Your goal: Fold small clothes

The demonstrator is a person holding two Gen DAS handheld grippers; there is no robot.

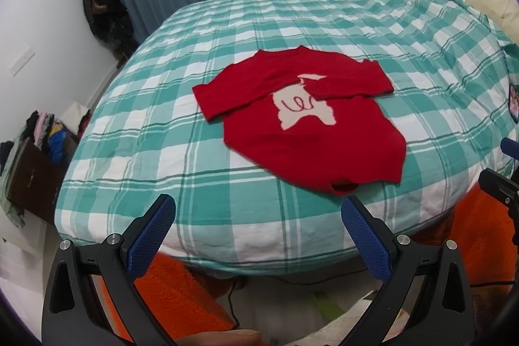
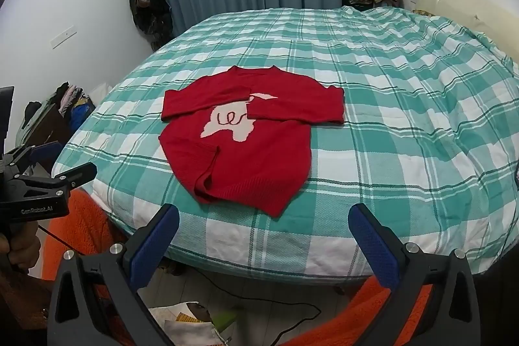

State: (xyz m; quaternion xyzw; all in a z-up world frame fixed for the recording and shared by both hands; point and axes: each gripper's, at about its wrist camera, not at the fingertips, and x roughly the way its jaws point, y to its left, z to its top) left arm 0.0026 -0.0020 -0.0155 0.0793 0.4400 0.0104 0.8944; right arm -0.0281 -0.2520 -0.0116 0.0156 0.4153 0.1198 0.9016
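With the left tool [image 1: 258,211] and right tool [image 2: 263,220] both spread and empty, a one-layer pinch risked dragging the sweater [image 2: 241,145] crooked across the bed [image 2: 405,125].

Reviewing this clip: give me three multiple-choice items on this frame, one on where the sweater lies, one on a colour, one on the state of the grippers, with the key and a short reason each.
1. Where is the red sweater?
A. Flat on the checked bedspread, toward its near edge
B. Hanging on the curtain
C. On the floor

2. What colour is the shape on the sweater's front?
A. Black
B. Pale cream-pink
C. Blue

3. How do the left gripper and right gripper stand?
A. Both shut on a sleeve
B. One shut on the hem
C. Both open, short of the sweater

Key: 1 A, it lies on the bedspread with both sleeves folded across the chest. 2 B, the patch reads pale against red. 3 C, the fingers are spread with nothing between them.
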